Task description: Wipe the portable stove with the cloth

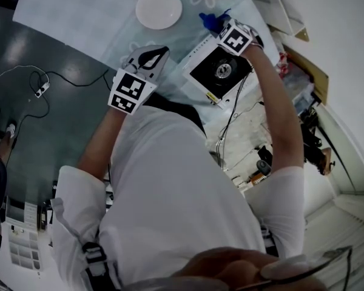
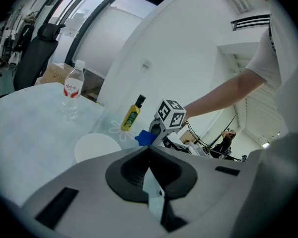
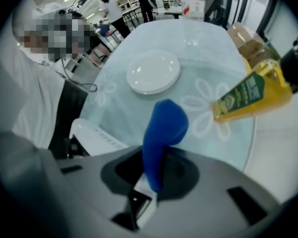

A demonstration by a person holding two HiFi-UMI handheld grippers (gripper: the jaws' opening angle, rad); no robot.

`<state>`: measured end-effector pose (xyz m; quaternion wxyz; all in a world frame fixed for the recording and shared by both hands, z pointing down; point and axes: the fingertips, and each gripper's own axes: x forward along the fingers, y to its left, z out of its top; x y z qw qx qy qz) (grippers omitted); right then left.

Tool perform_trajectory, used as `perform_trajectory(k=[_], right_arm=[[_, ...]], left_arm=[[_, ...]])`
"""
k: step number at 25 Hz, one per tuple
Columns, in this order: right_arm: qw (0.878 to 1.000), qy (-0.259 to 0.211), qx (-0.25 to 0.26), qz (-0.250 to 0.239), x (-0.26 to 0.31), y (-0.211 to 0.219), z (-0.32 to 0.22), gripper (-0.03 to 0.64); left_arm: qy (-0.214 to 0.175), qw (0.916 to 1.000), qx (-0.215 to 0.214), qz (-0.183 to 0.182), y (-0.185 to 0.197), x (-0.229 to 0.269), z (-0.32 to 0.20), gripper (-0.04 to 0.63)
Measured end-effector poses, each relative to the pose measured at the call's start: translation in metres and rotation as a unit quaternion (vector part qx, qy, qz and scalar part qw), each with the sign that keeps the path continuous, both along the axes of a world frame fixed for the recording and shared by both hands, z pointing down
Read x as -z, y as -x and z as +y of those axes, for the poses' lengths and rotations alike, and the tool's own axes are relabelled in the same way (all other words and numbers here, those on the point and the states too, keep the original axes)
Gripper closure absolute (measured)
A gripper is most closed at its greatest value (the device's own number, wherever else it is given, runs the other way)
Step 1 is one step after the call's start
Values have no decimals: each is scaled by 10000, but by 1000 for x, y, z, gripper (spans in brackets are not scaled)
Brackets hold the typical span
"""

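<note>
The stove [image 1: 218,71] is partly under the right arm, so I can't tell which way its long side runs. The right gripper view only catches its white edge. The right gripper [image 1: 221,28] is at the stove's far corner, clamped on the blue cloth [image 3: 164,128]. The cloth sticks lengthwise out of the jaws, away from the stove toward the plate [image 1: 159,8]. The left gripper [image 2: 150,150] hangs off the stove's left side, jaws together with nothing in them. The oil bottle [image 3: 248,95] label is too blurry to read.
</note>
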<state>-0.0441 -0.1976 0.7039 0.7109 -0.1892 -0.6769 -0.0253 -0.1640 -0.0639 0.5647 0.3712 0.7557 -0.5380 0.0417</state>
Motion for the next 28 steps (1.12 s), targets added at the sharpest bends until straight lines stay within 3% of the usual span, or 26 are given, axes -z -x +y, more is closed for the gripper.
perform_trajectory(k=[6, 17, 28], right_arm=[[9999, 7, 103, 0, 1, -2, 16, 541], [9983, 463, 229, -265, 6, 5, 80, 541], [9971, 670, 121, -345, 7, 6, 120, 541]], left_arm=[[-24, 10000, -1, -8, -1, 2, 5, 565], [20, 10000, 2, -31, 4, -1, 12, 565], [48, 10000, -3, 2, 4, -4, 20, 565]])
